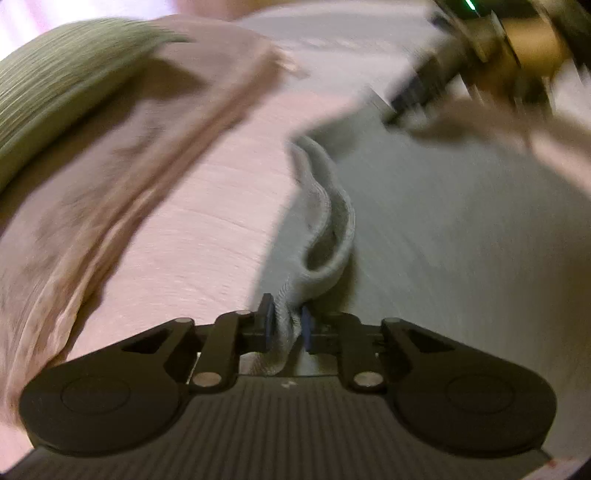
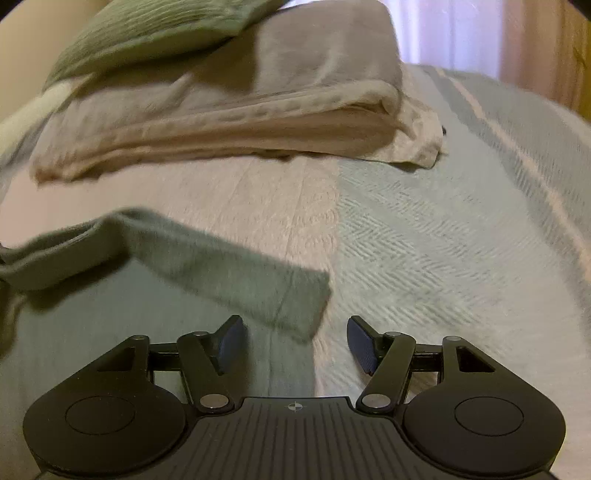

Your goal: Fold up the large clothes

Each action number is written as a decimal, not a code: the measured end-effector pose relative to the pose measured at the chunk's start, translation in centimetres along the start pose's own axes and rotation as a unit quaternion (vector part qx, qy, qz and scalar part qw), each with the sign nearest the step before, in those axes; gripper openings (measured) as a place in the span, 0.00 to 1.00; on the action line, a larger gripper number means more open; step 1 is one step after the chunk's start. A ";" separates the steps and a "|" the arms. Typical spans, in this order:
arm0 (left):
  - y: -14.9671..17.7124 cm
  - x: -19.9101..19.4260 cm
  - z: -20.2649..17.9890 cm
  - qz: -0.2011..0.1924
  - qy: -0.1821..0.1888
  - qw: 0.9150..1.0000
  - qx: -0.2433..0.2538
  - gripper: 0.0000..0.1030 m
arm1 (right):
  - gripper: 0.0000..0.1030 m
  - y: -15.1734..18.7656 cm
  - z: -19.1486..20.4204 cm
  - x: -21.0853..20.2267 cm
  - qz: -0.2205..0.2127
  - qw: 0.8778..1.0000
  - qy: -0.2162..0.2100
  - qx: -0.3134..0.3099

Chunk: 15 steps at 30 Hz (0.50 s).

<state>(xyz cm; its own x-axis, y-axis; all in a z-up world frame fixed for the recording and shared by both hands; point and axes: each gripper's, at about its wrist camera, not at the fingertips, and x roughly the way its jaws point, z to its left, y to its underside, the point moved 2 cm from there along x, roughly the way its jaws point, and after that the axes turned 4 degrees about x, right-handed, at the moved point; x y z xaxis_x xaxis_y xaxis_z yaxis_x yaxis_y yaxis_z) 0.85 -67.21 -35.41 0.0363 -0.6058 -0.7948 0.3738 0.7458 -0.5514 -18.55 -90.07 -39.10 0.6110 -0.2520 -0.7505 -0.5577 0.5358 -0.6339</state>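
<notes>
A pale grey-green garment (image 1: pixel 424 240) lies spread on the bed, blurred by motion. My left gripper (image 1: pixel 287 325) is shut on a bunched ribbed hem (image 1: pixel 325 206) of it, which runs away from the fingers in a wavy fold. In the right wrist view the same garment (image 2: pixel 110 325) covers the lower left, with a darker sleeve (image 2: pixel 229 273) lying across it and ending just ahead of the fingers. My right gripper (image 2: pixel 295 345) is open, hovering over the sleeve's cuff end and touching nothing. The other gripper's body (image 1: pixel 480 55) shows blurred at the top right of the left wrist view.
A folded beige blanket (image 2: pixel 236 118) lies across the far side of the bed, with a green ribbed pillow (image 2: pixel 147 29) on it. The bedspread (image 2: pixel 443 229) is pale with herringbone weave and stripes. A curtain (image 2: pixel 454 33) hangs behind.
</notes>
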 end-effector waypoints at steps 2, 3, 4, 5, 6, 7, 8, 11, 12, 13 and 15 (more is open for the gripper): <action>-0.5 -0.5 2.4 -0.004 -0.004 0.998 -0.055 0.09 | 0.24 -0.9 -0.6 0.3 0.001 0.999 -0.022 0.044; -0.6 -0.5 3.6 -0.003 -0.009 0.997 -0.077 0.09 | 0.11 -1.5 -0.8 0.4 0.004 0.998 -0.014 0.062; -0.8 -0.5 4.9 -0.003 -0.013 0.995 -0.104 0.09 | 0.10 -2.3 -0.9 0.4 0.003 0.997 -0.016 0.076; -1.2 -0.4 5.8 -0.004 -0.017 0.992 -0.123 0.09 | 0.09 -3.1 -0.9 0.1 -0.003 0.996 -0.020 0.082; -1.5 -0.3 6.9 -0.003 -0.026 0.990 -0.141 0.09 | 0.09 -4.0 -0.5 0.0 -0.007 0.997 -0.016 0.070; -1.8 -0.1 7.9 -0.002 -0.035 0.987 -0.156 0.08 | 0.08 -5.0 0.0 0.0 -0.013 0.998 -0.011 0.053; -2.0 0.2 9.0 -0.003 -0.043 0.983 -0.177 0.07 | 0.08 -5.8 0.6 0.0 -0.018 0.999 -0.008 0.040; -2.4 0.3 12.0 -0.010 -0.087 0.970 -0.226 0.00 | 0.07 -8.3 2.3 0.6 -0.033 0.999 -0.002 0.010; -2.4 0.0 13.0 -0.015 -0.097 0.967 -0.237 0.00 | 0.07 -9.1 2.7 0.9 -0.037 0.999 -0.003 0.003; -2.3 0.0 14.0 -0.013 -0.108 0.962 -0.250 0.00 | 0.07 -9.6 3.1 1.3 -0.040 0.999 -0.001 -0.003; -1.5 0.1 15.0 -0.004 -0.114 0.955 -0.274 0.00 | 0.06 -10.1 3.9 2.3 -0.047 0.999 0.014 -0.015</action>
<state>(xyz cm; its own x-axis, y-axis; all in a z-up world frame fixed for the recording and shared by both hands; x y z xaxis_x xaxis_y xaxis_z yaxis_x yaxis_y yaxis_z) 14.19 -72.57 -30.83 0.2605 -0.6093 -0.7489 -0.1635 0.7367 -0.6562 -9.34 -92.96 -33.66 0.6456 -0.3233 -0.6919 -0.5157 0.4836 -0.7072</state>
